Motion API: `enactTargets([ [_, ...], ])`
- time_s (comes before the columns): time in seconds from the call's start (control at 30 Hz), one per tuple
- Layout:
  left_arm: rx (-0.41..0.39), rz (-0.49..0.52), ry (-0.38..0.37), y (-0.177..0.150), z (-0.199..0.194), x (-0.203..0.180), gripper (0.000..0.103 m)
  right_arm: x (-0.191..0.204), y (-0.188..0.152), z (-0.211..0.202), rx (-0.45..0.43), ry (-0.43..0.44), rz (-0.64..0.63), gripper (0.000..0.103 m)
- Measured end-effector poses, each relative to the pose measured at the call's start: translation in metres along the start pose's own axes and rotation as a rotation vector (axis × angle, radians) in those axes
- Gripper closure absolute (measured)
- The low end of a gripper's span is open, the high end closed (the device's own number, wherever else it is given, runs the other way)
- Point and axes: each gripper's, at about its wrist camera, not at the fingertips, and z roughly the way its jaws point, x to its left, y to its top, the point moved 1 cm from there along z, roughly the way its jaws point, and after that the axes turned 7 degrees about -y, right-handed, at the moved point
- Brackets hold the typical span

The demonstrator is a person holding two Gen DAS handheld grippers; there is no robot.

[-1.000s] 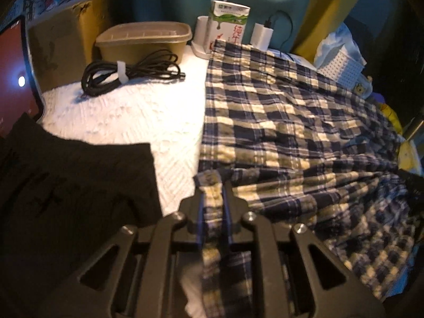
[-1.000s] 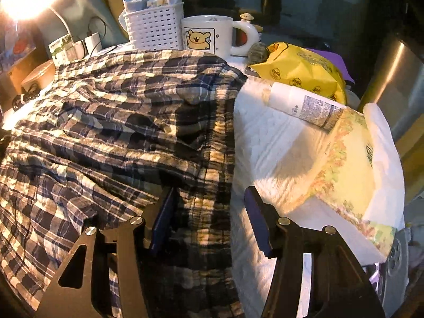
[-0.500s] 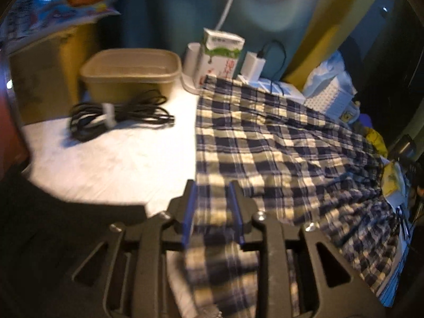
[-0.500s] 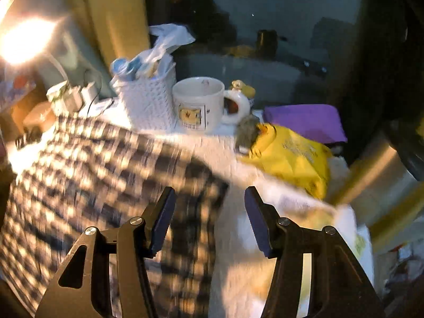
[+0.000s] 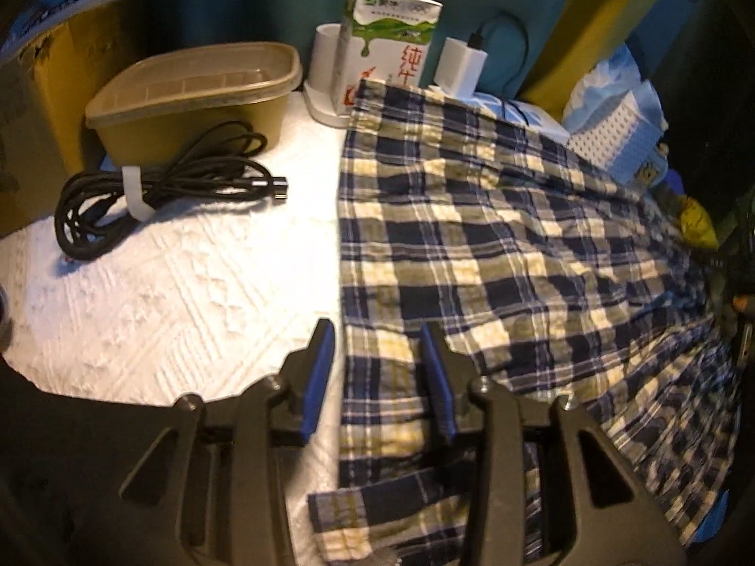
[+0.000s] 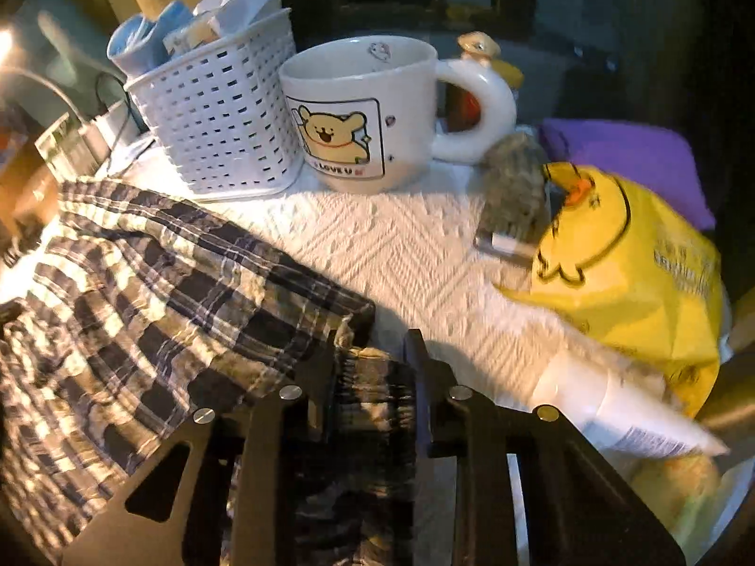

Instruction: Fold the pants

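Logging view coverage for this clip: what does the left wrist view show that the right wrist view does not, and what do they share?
Only the left wrist view: a tan tub, a coiled black cable, a milk carton, and the left gripper, jaws opening, plaid cloth between them.

Only the right wrist view: a bear mug, a yellow duck bag, and the right gripper, jaws closing around bunched cloth.

Both: the plaid pants, white textured cloth, white basket.
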Motion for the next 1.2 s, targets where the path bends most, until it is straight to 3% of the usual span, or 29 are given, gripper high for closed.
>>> enactTargets([
  [0.07, 0.000, 0.025, 0.032, -0.002, 0.000, -0.004, 0.064, 0.002, 0.007, 0.004, -0.023, -0.077, -0.018, 0.077],
  [0.17, -0.002, 0.062, 0.078, -0.003, 0.001, -0.007, 0.064, -0.001, 0.016, 0.006, -0.022, -0.082, 0.032, 0.077],
  [0.33, 0.004, 0.064, 0.092, -0.001, -0.001, -0.004, 0.064, -0.009, 0.020, 0.012, -0.001, -0.081, 0.112, 0.076],
  [0.4, 0.010, 0.056, 0.109, 0.001, -0.001, -0.001, 0.064, -0.012, 0.019, 0.009, -0.006, -0.077, 0.127, 0.071],
  [0.47, 0.010, 0.030, 0.091, 0.000, -0.005, 0.005, 0.064, -0.015, 0.018, 0.000, -0.031, -0.080, 0.121, 0.056],
  [0.67, 0.004, -0.025, 0.101, -0.007, -0.019, 0.016, 0.064, -0.009, 0.009, -0.044, -0.110, -0.060, 0.083, 0.040],
  [0.93, -0.062, -0.008, -0.012, -0.030, -0.062, -0.012, 0.064, 0.006, -0.046, -0.107, -0.155, -0.023, 0.032, 0.038],
  [1.2, -0.079, 0.008, -0.119, -0.087, -0.094, -0.055, 0.063, 0.004, -0.125, -0.142, -0.115, -0.006, 0.071, 0.038],
])
